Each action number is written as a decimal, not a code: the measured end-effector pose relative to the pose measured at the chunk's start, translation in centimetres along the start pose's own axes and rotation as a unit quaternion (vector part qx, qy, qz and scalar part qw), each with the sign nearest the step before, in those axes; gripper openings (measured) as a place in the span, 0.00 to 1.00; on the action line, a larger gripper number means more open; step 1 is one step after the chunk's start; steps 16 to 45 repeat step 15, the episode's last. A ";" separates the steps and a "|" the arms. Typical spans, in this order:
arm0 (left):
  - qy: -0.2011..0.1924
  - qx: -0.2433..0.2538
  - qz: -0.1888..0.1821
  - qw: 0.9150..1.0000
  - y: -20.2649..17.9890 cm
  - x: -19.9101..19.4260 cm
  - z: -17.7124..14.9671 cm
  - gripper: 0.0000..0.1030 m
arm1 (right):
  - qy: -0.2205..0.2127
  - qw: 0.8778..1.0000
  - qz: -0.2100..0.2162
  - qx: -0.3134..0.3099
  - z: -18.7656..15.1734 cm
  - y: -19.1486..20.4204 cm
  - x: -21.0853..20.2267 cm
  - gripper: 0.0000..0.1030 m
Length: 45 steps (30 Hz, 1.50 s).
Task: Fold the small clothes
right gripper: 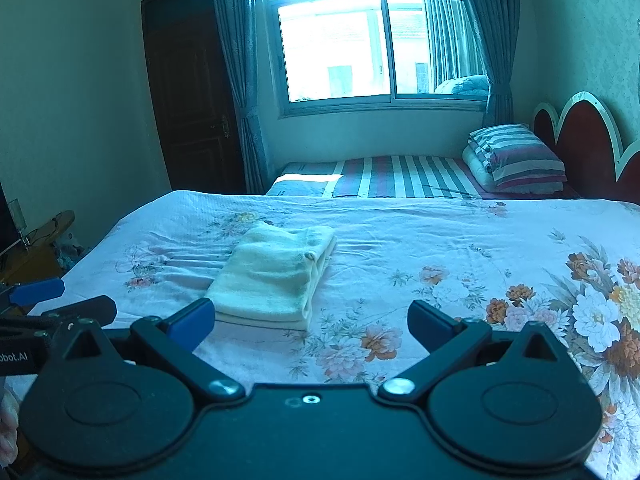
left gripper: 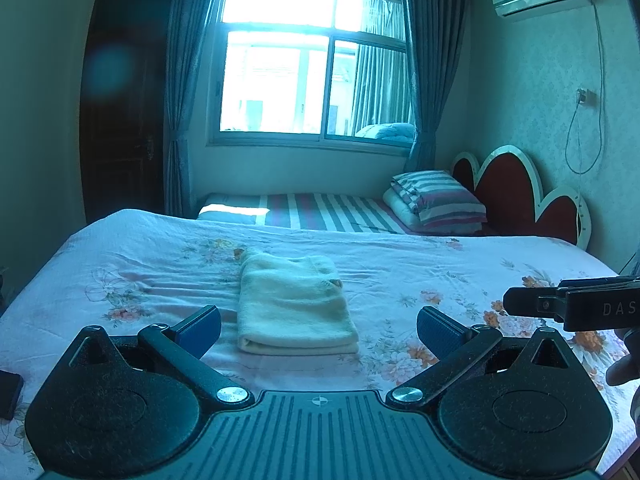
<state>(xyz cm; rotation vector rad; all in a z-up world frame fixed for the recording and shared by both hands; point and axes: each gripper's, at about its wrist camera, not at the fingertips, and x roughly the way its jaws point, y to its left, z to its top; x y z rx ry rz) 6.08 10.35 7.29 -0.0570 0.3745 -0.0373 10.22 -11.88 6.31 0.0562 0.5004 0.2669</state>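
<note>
A small cream garment (left gripper: 294, 304) lies folded into a neat rectangle on the floral bedsheet (left gripper: 420, 272). It also shows in the right wrist view (right gripper: 274, 276). My left gripper (left gripper: 318, 328) is open and empty, hovering just in front of the garment's near edge. My right gripper (right gripper: 310, 322) is open and empty, held near the garment's front right corner. The right gripper appears from the side in the left wrist view (left gripper: 520, 302). The left gripper's fingers (right gripper: 38, 292) show at the left edge of the right wrist view.
The bed's floral sheet (right gripper: 440, 248) spreads wide to the right. A second bed with a striped sheet (left gripper: 320, 210) and folded striped bedding (left gripper: 440, 200) stands behind, under the window. A dark door (right gripper: 188, 92) is at back left. A dark object (left gripper: 10, 394) lies at the left edge.
</note>
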 end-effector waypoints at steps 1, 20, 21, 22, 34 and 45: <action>0.000 0.000 0.001 1.000 0.1 0.0 0.0 1.00 | 0.001 1.000 0.000 -0.001 0.0 0.1 0.1 1.00; -0.004 -0.006 -0.012 1.000 0.8 0.3 0.4 1.00 | 0.002 1.000 -0.003 -0.004 0.0 0.3 0.6 1.00; -0.004 -0.006 -0.012 1.000 0.8 0.3 0.4 1.00 | 0.002 1.000 -0.003 -0.004 0.0 0.3 0.6 1.00; -0.004 -0.006 -0.012 1.000 0.8 0.3 0.4 1.00 | 0.002 1.000 -0.003 -0.004 0.0 0.3 0.6 1.00; -0.004 -0.006 -0.012 1.000 0.8 0.3 0.4 1.00 | 0.002 1.000 -0.003 -0.004 0.0 0.3 0.6 1.00; -0.004 -0.006 -0.012 1.000 0.8 0.3 0.4 1.00 | 0.002 1.000 -0.003 -0.004 0.0 0.3 0.6 1.00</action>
